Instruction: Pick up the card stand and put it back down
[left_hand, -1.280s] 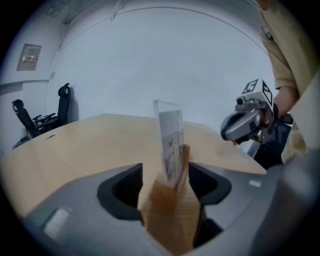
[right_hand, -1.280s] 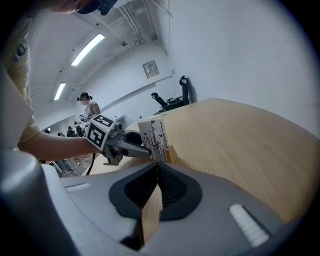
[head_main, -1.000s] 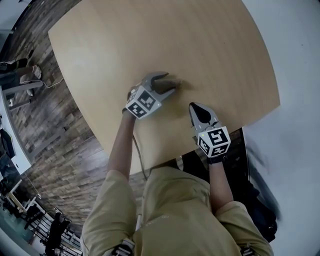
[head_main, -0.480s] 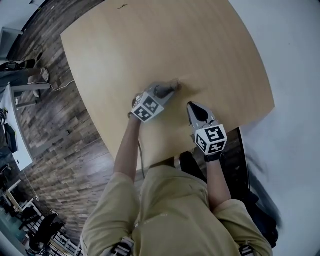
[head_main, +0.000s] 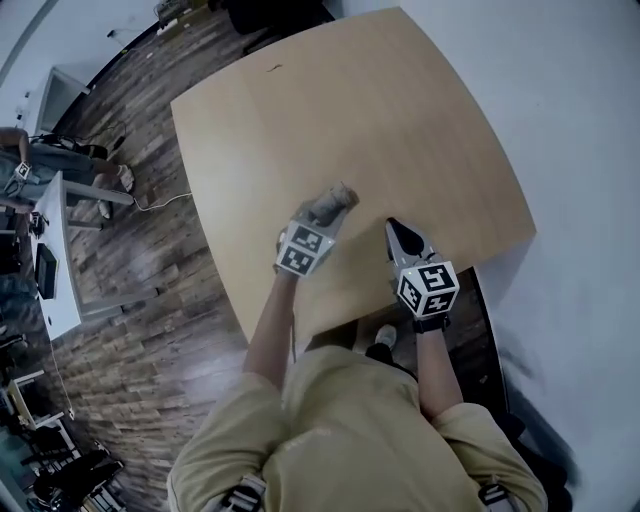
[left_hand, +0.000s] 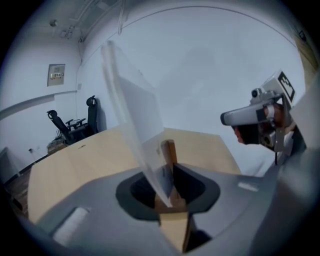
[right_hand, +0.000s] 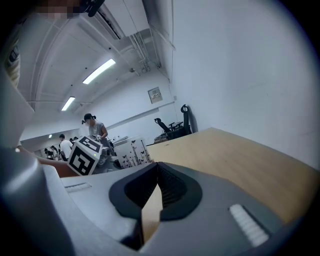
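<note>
Two grippers: left gripper (head_main: 328, 203), jaws just closed, clamps the card stand (left_hand: 169, 162) by its wooden base, apparently lifted off the table (head_main: 400, 120) for the pick-up. Right gripper (head_main: 401, 231) has its jaws together, empty, seemingly unneeded.

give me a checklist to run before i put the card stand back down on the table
1. Grip: the left gripper has just been closing its jaws, and they pinch the card stand by its wooden base: ok
2. Stand level: clear panel leans left in the left gripper view, underside hidden: cannot tell
3. Landing spot: table ahead of the stand is bare: ok
4. Other hand: right gripper shut, empty, apart from the stand: ok
</note>
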